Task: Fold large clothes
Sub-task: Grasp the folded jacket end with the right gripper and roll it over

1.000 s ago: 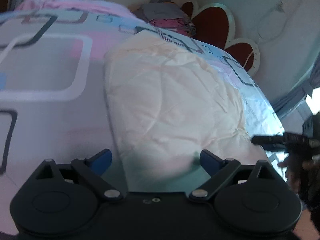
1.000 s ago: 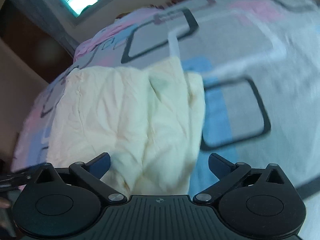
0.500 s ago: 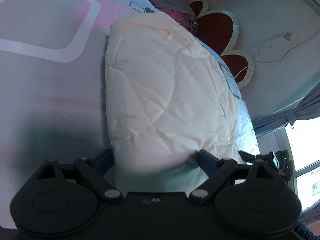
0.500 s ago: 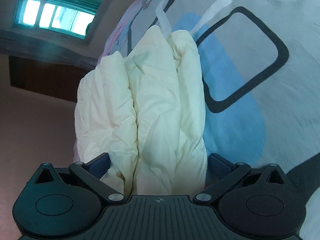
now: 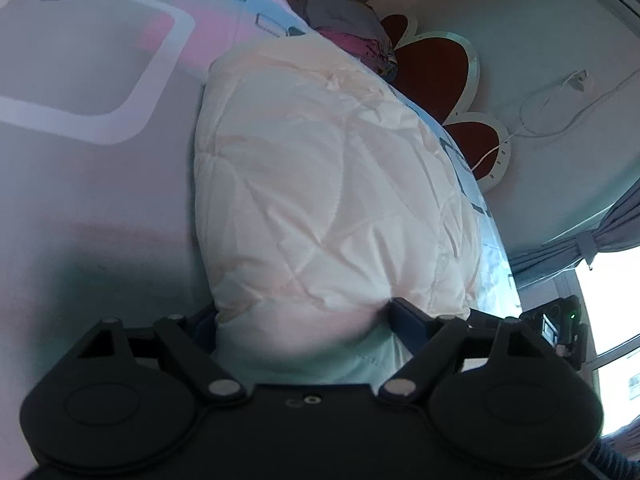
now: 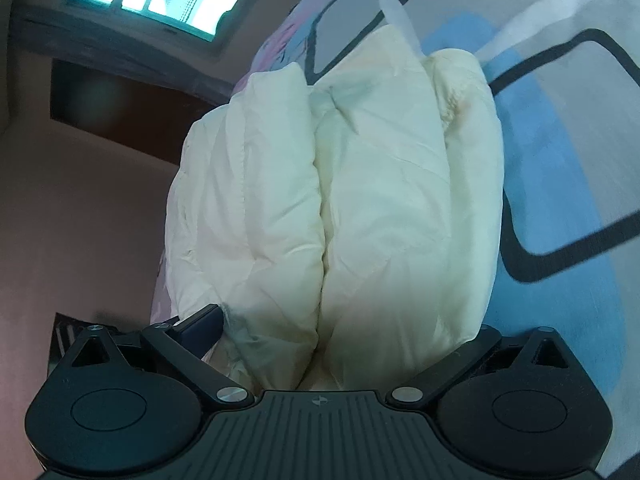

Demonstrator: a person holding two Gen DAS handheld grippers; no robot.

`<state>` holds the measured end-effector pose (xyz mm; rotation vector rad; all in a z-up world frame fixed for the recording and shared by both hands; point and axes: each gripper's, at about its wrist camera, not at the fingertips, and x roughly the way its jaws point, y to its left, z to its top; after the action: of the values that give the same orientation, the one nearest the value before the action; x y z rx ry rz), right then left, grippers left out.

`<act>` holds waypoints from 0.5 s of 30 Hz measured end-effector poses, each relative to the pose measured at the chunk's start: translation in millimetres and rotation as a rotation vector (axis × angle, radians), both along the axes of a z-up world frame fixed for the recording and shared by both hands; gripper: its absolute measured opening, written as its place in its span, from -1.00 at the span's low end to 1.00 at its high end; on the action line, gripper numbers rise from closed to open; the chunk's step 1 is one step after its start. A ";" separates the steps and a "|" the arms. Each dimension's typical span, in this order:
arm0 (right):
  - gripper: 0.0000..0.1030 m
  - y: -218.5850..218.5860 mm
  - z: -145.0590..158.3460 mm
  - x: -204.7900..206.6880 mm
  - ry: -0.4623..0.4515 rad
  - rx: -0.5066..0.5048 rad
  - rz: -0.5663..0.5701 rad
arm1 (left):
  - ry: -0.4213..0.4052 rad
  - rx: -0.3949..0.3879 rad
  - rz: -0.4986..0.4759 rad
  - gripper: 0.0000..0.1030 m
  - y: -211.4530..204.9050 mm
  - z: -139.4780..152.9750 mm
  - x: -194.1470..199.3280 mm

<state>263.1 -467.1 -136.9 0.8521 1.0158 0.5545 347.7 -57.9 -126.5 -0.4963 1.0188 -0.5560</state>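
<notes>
The patterned bedspread (image 5: pixel 80 184) stretches smooth under a puffy, cream quilted jacket (image 5: pixel 320 200) folded into thick rolls. My left gripper (image 5: pixel 302 318) pinches its near edge between both fingers, and my right gripper (image 6: pixel 348 320) squeezes the bunched padded layers (image 6: pixel 360 200), both tilted steeply.

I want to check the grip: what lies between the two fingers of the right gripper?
The folded cream quilt fills the right gripper, seen in the right wrist view.
</notes>
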 end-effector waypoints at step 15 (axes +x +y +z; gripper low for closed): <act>0.21 9.3 8.9 14.9 -0.091 -0.014 0.105 | -0.168 0.120 -0.082 0.47 -29.2 34.6 -18.5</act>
<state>278.0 -457.8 -128.1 0.7576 0.9839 0.6694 329.1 -87.1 -91.9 -0.2967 0.9084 -0.5957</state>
